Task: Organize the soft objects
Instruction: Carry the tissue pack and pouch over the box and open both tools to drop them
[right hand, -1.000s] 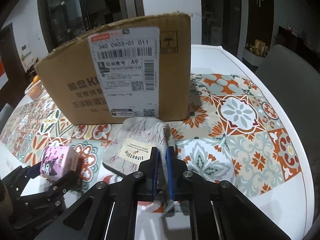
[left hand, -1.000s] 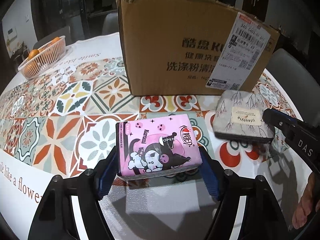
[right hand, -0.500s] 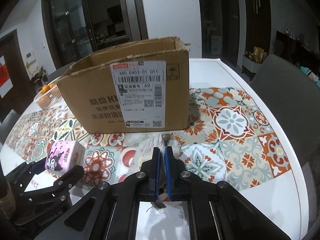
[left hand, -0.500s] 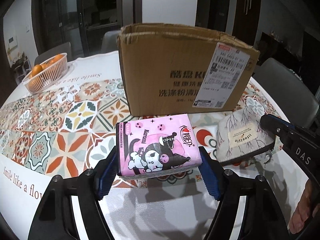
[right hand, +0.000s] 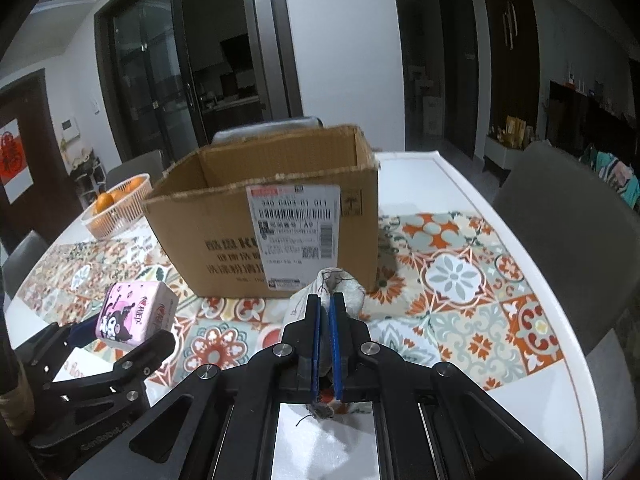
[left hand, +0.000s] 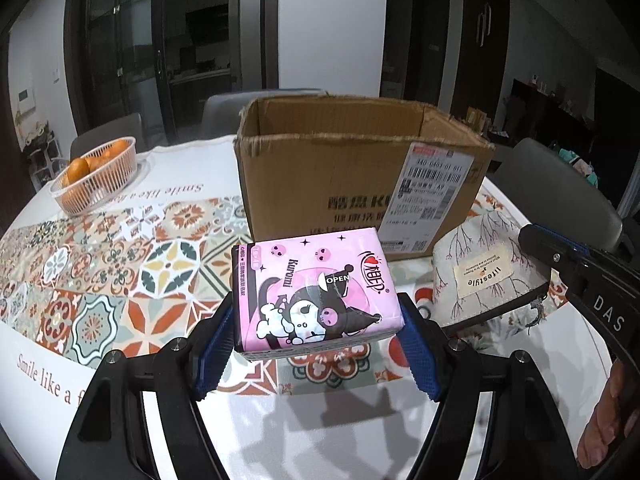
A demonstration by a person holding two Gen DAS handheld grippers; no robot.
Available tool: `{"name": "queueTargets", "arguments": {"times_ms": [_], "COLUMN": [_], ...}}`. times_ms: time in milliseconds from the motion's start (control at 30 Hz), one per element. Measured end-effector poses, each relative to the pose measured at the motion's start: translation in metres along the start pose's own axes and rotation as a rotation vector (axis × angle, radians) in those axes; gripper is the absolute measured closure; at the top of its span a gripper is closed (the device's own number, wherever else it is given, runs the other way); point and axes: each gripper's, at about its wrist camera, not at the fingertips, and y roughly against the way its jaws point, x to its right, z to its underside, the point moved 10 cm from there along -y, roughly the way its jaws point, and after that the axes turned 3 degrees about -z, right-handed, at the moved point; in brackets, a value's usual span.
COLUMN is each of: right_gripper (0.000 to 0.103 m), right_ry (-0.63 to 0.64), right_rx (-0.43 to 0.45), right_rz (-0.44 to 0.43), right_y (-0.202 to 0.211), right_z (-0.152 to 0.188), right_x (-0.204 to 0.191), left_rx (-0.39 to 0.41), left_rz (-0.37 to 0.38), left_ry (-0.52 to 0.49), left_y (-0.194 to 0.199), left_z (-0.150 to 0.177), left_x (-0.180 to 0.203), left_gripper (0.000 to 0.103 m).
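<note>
Above tiled tablecloth (left hand: 100,280): tissue pack (left hand: 316,292) clamped widthwise in left gripper (left hand: 316,344), right gripper (right hand: 325,312) pinching pouch (left hand: 486,272), seemingly edgewise.

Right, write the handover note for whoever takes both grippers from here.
Left gripper: shut on the pink tissue pack, held clear of the table.
Right gripper: shut on the fabric pouch, also lifted.
Cardboard box: open-topped, just beyond both; nothing seen inside it from here.
Done: both soft things picked up.
Left: probably carry each over the rim and let go inside.
</note>
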Motion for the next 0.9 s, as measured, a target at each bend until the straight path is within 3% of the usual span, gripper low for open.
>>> {"name": "queueTargets", "arguments": {"times_ms": [900], "right_gripper": [0.097], "right_ry": [0.07], "right_rx": [0.257], "right_rz": [0.001], "right_y": [0.047], "right_z": [-0.1], "right_x": [-0.016], "left_rx": [0.211], "left_rz": [0.009], "left_ry": [-0.039], "left_y": [0.033], "left_z": [-0.102], "left_x": [-0.005], "left_gripper": [0.028]}}
